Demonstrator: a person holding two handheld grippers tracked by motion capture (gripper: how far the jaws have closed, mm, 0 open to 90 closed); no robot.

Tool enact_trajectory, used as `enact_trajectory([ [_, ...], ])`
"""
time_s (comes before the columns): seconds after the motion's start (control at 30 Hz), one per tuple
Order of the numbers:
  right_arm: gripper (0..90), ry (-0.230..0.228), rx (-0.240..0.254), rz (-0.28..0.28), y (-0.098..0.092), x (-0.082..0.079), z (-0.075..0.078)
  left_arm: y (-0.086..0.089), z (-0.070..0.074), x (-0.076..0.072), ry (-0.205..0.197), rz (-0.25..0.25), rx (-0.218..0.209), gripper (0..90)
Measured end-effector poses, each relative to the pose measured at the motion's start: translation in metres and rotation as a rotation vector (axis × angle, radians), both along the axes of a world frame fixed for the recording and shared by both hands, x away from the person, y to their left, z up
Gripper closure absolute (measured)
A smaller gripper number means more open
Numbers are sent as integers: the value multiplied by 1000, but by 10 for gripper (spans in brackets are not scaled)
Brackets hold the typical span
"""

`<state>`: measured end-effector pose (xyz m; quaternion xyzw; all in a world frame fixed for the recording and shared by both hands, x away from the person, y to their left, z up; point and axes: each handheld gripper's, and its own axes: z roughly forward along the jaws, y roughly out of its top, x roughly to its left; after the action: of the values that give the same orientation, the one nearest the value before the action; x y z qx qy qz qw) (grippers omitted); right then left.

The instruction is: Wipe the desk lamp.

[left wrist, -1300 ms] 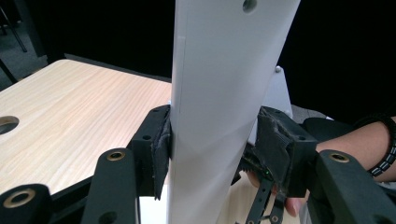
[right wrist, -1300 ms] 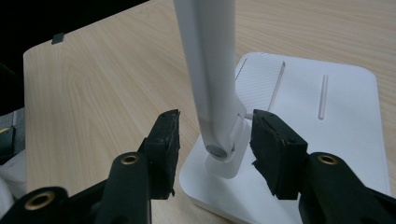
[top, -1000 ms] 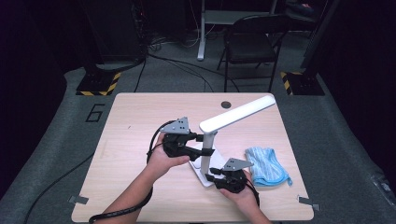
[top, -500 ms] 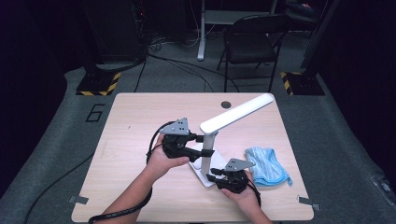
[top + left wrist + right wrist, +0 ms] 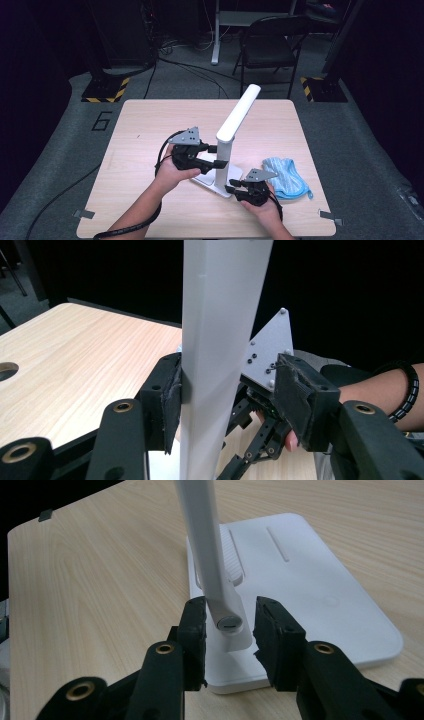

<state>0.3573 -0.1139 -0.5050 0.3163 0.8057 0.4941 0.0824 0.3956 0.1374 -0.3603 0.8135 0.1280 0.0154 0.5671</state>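
One white plastic desk lamp (image 5: 227, 150) stands near the front middle of the pale wood-grain desk (image 5: 140, 135), its flat rounded-corner base (image 5: 320, 580) smooth and matte, its squared upright post carrying a long bar-shaped head tilted up and away. The left claw (image 5: 216, 156) straddles the post with one rubbery black pad touching it and the other standing clear, while the right claw (image 5: 230, 630) brackets the hinge at the post's foot, whether pressing I cannot tell. One crumpled light-blue cloth (image 5: 285, 177) lies just right of the base
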Motion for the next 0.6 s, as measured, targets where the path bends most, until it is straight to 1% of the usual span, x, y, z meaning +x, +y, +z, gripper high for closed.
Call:
enact_trajectory([
  [0.1, 657, 4, 12, -14, -1, 1, -1, 0, 0, -1, -3, 2, 1, 457],
  [0.2, 657, -1, 4, -15, -3, 2, 0, 1, 0, -1, -2, 6, 4, 461],
  [0.3, 658, 7, 12, -24, -4, 3, -1, 0, 0, -1, -3, 7, -3, 474],
  [0.37, 657, 15, 14, -34, -5, 4, -1, 0, 0, -2, -14, 15, 1, 496],
  [0.47, 655, 14, 15, -35, -7, 5, -1, -1, 0, -2, -20, 22, 1, 536],
  [0.53, 653, 18, 10, -46, -9, 6, 0, -1, 0, -2, -22, 25, 5, 548],
  [0.6, 652, 15, 19, -48, -9, 7, -1, -2, 0, -2, -24, 22, 6, 553],
])
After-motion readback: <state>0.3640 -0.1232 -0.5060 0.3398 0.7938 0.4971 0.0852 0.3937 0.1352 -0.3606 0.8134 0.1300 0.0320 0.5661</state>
